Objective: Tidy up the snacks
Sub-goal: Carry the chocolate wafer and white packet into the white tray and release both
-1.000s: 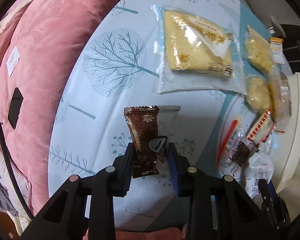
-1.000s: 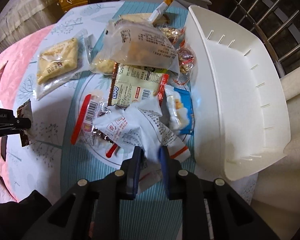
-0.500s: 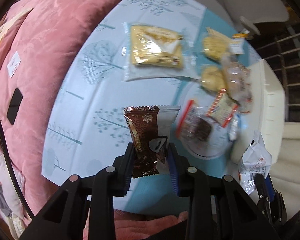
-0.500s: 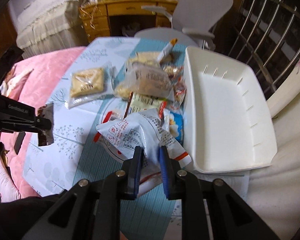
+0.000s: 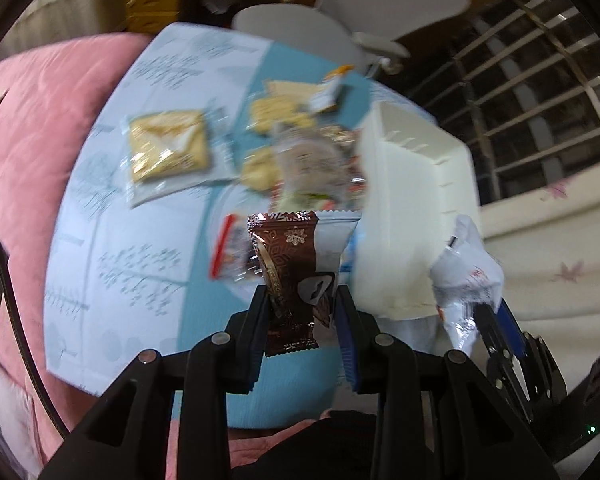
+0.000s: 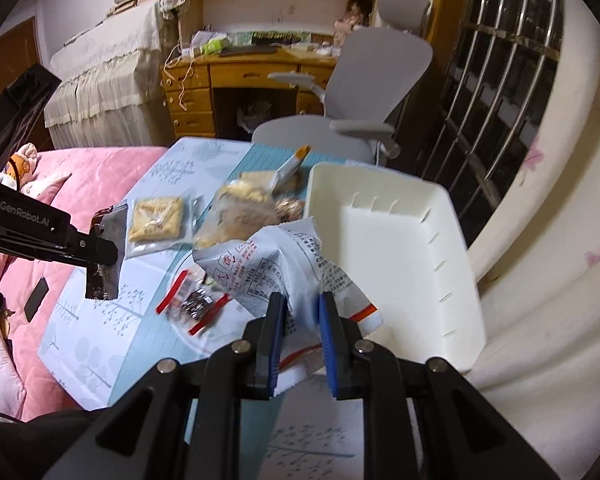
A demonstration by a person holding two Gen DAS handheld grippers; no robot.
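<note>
My left gripper is shut on a brown and silver snack packet, held in the air above the table; it also shows in the right wrist view. My right gripper is shut on a crumpled white printed snack bag, lifted beside the white tray. The bag also shows in the left wrist view, next to the tray. Several other snacks lie on the table: a yellow cracker pack, a clear bag of biscuits, a red-edged sweet packet.
The table has a pale blue tree-print cloth. A pink quilt with a black phone lies left of it. A grey office chair and a wooden desk stand behind. Window bars are at the right.
Both grippers have lifted higher with their snacks. The left one with the brown packet moved right toward the tray. The right one raised the white bag off the pile.
</note>
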